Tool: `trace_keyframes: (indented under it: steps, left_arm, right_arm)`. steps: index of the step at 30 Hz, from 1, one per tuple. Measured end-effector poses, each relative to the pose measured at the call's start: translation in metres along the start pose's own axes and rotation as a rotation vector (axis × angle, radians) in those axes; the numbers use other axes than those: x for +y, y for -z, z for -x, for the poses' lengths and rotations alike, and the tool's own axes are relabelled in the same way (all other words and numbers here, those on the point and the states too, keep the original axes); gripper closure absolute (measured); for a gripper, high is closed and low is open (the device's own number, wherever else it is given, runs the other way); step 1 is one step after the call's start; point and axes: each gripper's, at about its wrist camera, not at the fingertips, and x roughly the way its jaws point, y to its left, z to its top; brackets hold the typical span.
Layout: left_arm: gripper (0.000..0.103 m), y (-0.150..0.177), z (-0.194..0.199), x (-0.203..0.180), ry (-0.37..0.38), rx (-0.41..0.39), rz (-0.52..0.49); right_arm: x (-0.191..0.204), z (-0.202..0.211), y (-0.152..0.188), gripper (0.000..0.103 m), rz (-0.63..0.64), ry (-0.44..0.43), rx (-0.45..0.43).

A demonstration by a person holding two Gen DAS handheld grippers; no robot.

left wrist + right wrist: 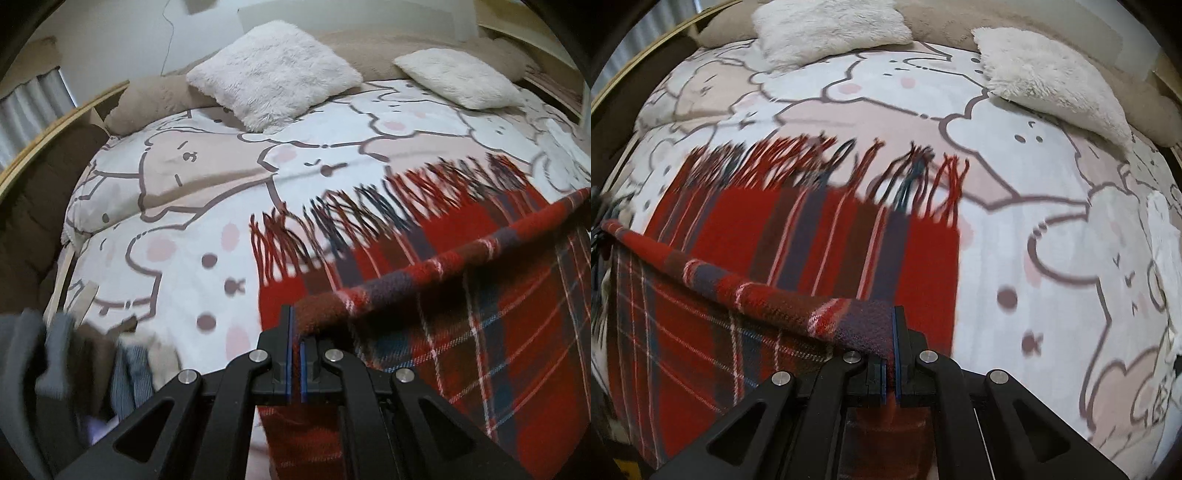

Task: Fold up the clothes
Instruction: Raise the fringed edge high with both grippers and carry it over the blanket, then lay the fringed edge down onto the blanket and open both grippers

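Between our 2 grippers the red plaid scarf is stretched in a tight line. We hold 1 end of that line in each hand. Our left gripper is squeezed shut on the left end, and the cloth sits right between its fingers. Our right gripper is squeezed shut on the right end in the same way. No gap shows between the fingers on either side.

The held line of the scarf runs left to right, from 1 gripper across to the other. So the scarf lies to the right of our left gripper and to the left of our right gripper. Both hands are just as near to it, because both are touching it.

Past the held line, the rest of the scarf lies flat on the bed cover. It reaches away from us toward the far side, and its stringy fringe is at the far end. Another part hangs down on the near side, under our hands. The fringe looks blurry, so we think the cloth is moving.

We think the next move is to carry the held line toward the far fringe, with both hands going together, so the scarf folds evenly.

A pile of other clothes sits near us on the left.
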Motion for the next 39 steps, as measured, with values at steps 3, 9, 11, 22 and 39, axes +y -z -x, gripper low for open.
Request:
trace_keyframes:
  steps: [3,9,11,22,39]
  left_arm:
    - [0.099,-0.024,-0.029,-0.001,-0.023,0.02,-0.01]
    - [0.099,-0.041,-0.085,0.0,-0.025,0.112,-0.003]
    - [0.096,-0.04,-0.101,0.0,-0.023,0.14,-0.005]
    - [0.06,-0.055,-0.12,0.005,-0.004,0.097,0.046]
    - [0.053,-0.006,-0.082,0.053,0.017,0.079,0.131]
  right_arm:
    - [-0.005,-0.019,-0.03,0.1,-0.016,0.026,0.028]
    - [-0.009,-0.062,-0.067,0.1,-0.032,0.07,0.088]
    - [-0.009,-0.075,-0.072,0.1,-0.028,0.079,0.108]
    - [-0.028,-0.09,-0.073,0.027,-0.07,0.202,0.054]
    - [-0.013,-0.048,-0.033,0.055,-0.003,0.015,-0.096]
